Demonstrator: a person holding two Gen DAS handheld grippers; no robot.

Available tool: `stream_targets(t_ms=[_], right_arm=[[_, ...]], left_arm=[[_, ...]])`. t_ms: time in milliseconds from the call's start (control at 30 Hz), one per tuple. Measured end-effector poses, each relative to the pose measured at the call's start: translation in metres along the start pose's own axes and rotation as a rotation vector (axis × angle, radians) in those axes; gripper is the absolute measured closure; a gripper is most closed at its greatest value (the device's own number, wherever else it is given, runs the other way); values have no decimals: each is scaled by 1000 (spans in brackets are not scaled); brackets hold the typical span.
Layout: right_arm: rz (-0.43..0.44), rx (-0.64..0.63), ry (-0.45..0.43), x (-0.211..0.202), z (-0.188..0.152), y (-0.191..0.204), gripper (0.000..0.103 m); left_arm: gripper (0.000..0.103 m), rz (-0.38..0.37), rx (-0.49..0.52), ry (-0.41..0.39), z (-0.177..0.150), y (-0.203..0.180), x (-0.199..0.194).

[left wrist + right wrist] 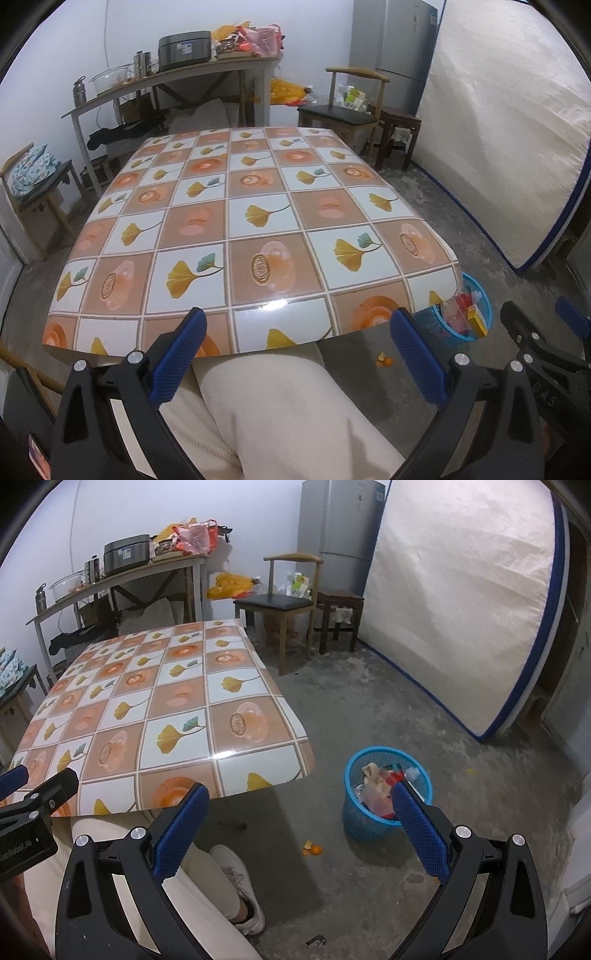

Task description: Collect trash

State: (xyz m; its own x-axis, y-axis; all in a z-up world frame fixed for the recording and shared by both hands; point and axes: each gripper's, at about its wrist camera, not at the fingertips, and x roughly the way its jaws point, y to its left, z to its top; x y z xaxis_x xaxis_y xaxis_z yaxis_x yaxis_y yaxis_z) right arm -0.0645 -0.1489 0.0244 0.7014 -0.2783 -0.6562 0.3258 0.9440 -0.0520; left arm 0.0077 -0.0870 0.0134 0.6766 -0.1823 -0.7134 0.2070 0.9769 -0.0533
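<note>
A blue mesh trash basket (360, 821) stands on the floor to the right of the table, holding several wrappers and papers; it also shows at the table's corner (484, 314). A scrap of orange peel (312, 848) lies on the floor left of the basket, seen again (384, 360). My left gripper (299, 332) hangs open over the table's near edge with nothing between its blue pads. My right gripper (301, 806) is open too, held above the floor beside the basket. The patterned tablecloth (258, 221) bears no objects.
A person's legs in cream trousers (280, 417) and a white shoe (240, 886) are under the near table edge. A chair (280, 605), stool (340, 616), fridge (336, 528) and leaning mattress (461, 602) stand at the back right. A cluttered side table (166, 81) lines the back wall.
</note>
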Motion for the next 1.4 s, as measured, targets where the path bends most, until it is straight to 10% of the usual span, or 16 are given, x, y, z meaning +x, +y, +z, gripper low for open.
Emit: stream_targets(t_ms=[1400], right_arm=[[-8, -1, -28, -13, 0, 0, 8]], left_arm=[[6, 50, -5, -39, 1, -1, -12]])
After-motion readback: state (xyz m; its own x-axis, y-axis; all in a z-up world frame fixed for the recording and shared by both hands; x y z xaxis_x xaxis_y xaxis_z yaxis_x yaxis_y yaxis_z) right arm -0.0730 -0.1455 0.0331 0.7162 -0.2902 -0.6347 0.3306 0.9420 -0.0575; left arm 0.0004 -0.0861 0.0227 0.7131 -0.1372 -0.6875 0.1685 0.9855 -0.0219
